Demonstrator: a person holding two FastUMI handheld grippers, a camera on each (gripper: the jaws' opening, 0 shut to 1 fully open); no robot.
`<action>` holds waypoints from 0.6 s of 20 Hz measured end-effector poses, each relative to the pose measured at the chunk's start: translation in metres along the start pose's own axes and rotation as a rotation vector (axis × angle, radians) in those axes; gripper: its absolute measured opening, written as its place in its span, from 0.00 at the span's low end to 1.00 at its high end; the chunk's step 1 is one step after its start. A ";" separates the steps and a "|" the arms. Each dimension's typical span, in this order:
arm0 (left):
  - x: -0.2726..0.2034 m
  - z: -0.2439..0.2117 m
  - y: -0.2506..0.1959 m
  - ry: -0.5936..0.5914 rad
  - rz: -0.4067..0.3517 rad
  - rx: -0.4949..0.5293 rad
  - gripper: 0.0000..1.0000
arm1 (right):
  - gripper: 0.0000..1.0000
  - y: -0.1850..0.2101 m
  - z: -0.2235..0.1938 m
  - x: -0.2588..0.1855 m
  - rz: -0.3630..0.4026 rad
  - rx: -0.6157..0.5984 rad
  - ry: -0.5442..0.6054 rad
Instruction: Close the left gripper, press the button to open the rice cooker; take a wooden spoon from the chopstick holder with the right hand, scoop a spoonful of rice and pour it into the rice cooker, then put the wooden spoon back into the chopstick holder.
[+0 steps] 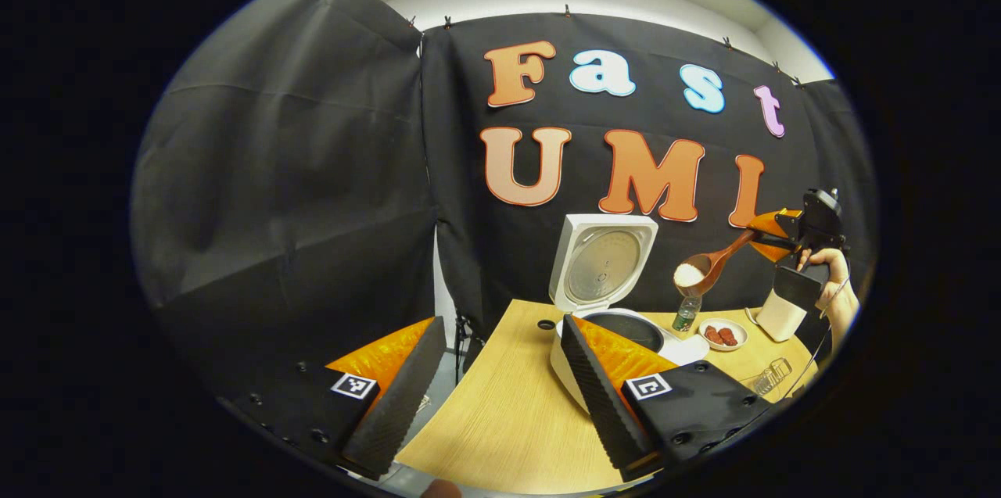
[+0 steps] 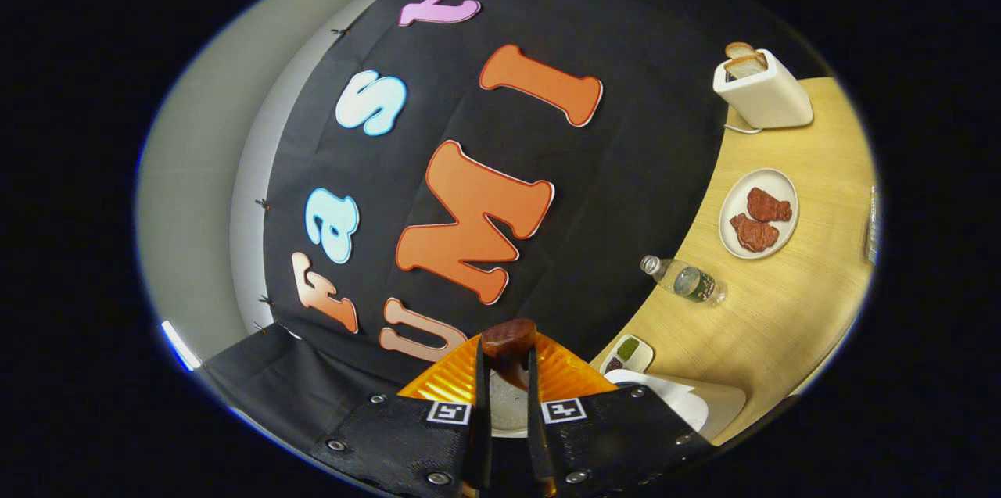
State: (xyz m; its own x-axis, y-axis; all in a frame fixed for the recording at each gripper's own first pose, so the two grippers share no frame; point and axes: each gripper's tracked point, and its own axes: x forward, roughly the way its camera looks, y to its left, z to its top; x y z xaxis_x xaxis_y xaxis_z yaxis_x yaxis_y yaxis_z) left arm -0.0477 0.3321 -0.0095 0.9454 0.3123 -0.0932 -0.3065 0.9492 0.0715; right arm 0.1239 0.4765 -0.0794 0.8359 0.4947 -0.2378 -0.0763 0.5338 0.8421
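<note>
Looking along the left gripper (image 1: pixel 500 396) in the left gripper view, its jaws stand wide apart with nothing between them, low over the near edge of the bench (image 1: pixel 500 420). The rice cooker (image 1: pixel 606 326) sits just past them near the back edge, its lid up so rice can go in. Up high to the right, the right gripper (image 1: pixel 770 236), held by a hand (image 1: pixel 833 271), carries the wooden spoon (image 1: pixel 708 267). The bowl of the spoon is full of white rice and hangs above and a bit to the right of the open pot, likely kept level so nothing spills. I think the pour comes next.

In the right gripper view, the jaws are nearly shut, squeezing the spoon handle. A toaster (image 2: pixel 762 91) with bread stands at the back edge. A plate (image 2: pixel 735 236) of reddish food and a lying bottle (image 2: pixel 684 279) are nearer. The bottle's label is too small to read.
</note>
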 end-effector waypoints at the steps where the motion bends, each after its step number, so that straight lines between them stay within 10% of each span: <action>1: 0.000 0.001 0.001 -0.001 0.004 -0.002 1.00 | 0.18 0.003 -0.001 0.002 0.005 -0.020 0.000; 12: 0.005 0.001 0.008 -0.004 0.013 -0.014 1.00 | 0.18 0.022 -0.014 0.015 0.031 -0.199 0.027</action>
State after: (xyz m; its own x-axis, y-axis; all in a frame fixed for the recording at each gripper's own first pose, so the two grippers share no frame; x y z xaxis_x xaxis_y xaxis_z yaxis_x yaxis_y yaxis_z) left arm -0.0452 0.3410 -0.0089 0.9418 0.3245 -0.0881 -0.3203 0.9455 0.0588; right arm 0.1274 0.5052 -0.0717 0.8168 0.5300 -0.2280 -0.2103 0.6415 0.7378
